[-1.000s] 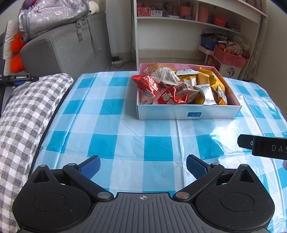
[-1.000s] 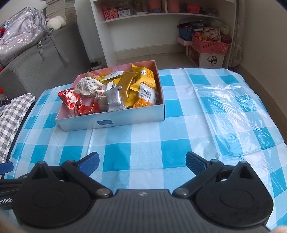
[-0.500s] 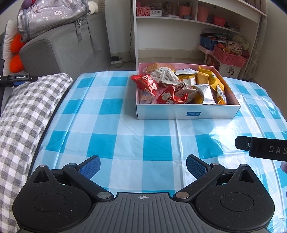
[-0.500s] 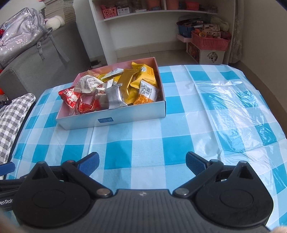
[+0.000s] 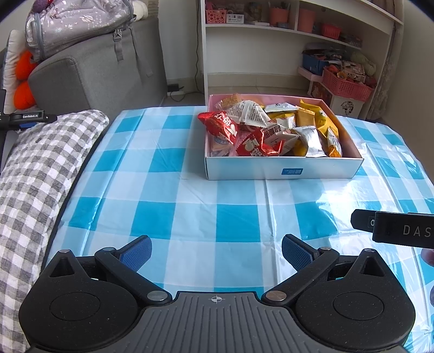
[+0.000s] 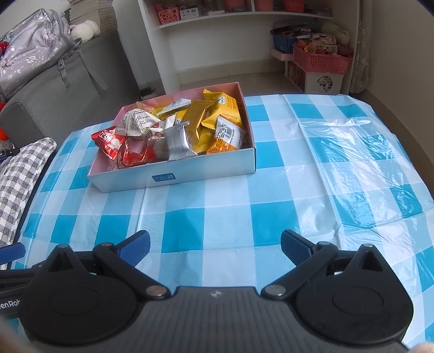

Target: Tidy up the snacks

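Note:
A shallow white box with a pink inside (image 5: 284, 171) (image 6: 173, 176) stands on the blue-and-white checked tablecloth and holds several snack packets. Red packets (image 5: 221, 127) (image 6: 114, 144) lie at its left, a silver one (image 5: 310, 138) (image 6: 177, 141) near the front, yellow and orange ones (image 5: 308, 119) (image 6: 225, 108) to the right. My left gripper (image 5: 217, 251) is open over the cloth, well short of the box. My right gripper (image 6: 214, 248) is open too, with nothing between its fingers. Part of the right tool (image 5: 393, 228) shows at the left view's right edge.
A grey checked cushion (image 5: 35, 173) borders the table's left side. Behind stand a grey sofa (image 5: 95, 73) with a silvery bag (image 5: 78, 24), a white shelf unit (image 5: 284, 40) and a pink basket (image 6: 321, 61). Wrinkled clear plastic (image 6: 360, 152) covers the cloth at right.
Both views have shifted slightly. In the right wrist view the box now sits a little higher and farther off; both grippers stay open and empty.

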